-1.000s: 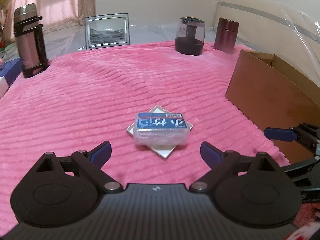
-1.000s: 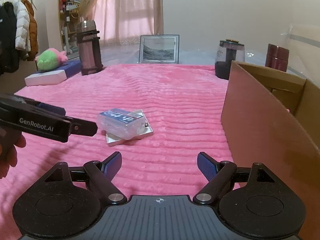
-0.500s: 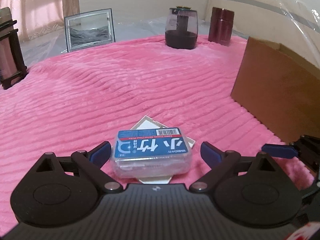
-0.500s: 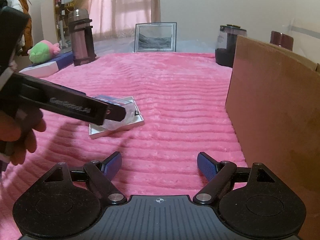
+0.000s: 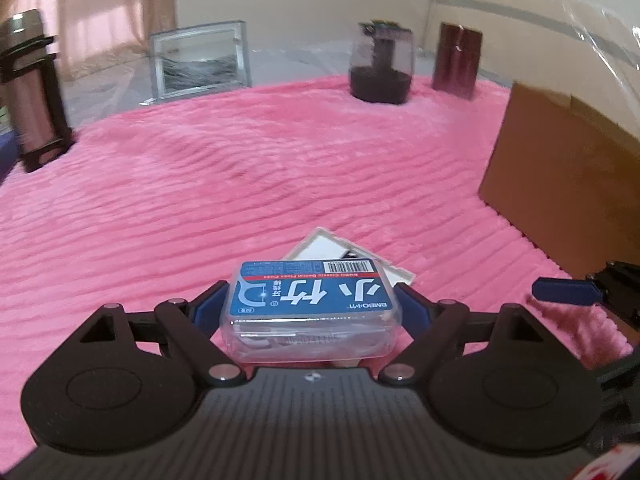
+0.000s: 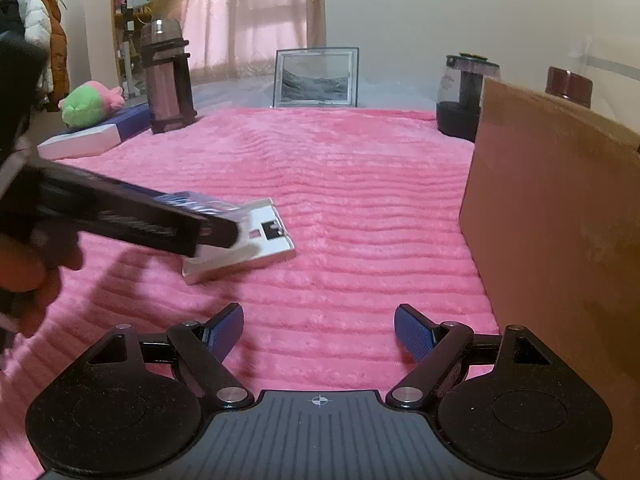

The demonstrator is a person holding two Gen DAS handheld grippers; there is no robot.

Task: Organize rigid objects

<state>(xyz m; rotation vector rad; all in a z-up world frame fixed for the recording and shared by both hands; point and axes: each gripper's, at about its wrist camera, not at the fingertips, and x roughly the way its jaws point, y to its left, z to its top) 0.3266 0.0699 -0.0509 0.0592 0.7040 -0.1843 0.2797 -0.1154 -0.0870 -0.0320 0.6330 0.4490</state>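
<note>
- Left tool [image 5: 312, 308]: jaws closing, floss box [image 5: 312, 312] between the blue pads, seemingly just touching.
- Floss box sits on a flat white case [image 6: 256, 244] on the pink blanket [image 6: 360, 200].
- Right tool [image 6: 319, 330]: jaws apart, empty, beside the cardboard box [image 6: 560, 220].

Black linkages, blue-padded fingers [image 6: 414, 330]

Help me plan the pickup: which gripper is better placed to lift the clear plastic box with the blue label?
Left. The left gripper straddles the box, its jaws closing on it. The right gripper is open over bare pink blanket, off to the side.
</note>
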